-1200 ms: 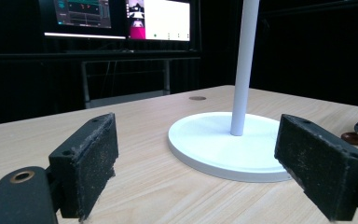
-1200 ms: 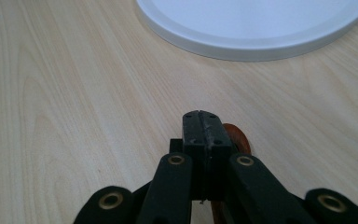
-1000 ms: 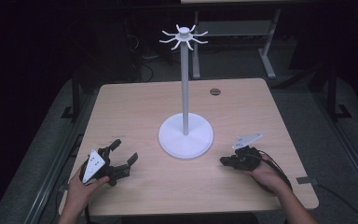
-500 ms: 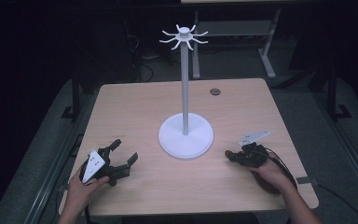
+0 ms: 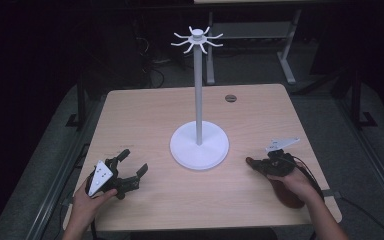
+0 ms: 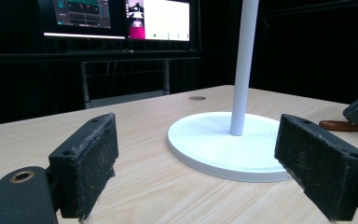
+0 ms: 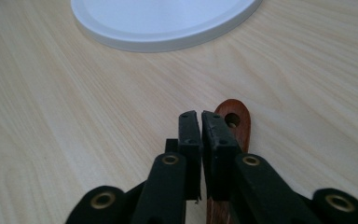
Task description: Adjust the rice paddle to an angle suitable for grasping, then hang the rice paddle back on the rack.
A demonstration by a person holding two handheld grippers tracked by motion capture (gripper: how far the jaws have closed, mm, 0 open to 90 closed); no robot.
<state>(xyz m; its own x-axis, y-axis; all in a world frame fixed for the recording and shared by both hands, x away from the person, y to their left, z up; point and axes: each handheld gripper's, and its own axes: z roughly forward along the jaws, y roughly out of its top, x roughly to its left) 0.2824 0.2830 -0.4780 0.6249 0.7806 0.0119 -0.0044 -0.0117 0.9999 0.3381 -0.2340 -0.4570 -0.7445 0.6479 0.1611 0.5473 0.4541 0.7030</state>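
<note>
The work in hand is picking up the reddish-brown wooden utensil with a hole through its handle end, most likely to hang it on the tall white hanger stand with a round base and a crown of hooks. The utensil lies flat on the light wooden tabletop, to the right of the stand's base and near it, its holed end pointing toward the base.

The right claw sits low over that handle, just beside the hole. Its jaws have just been opening a little and stand almost together, a thin slit between them, with nothing gripped; the handle lies under and beside them. So the step is the approach to the grasp.

The left claw rests on the tabletop to the left of the stand's base, jaws wide apart and empty, facing the pole.

Next, I judge, the right claw must open wider, straddle the handle and close on it, leaving the hole free for a hook.
</note>
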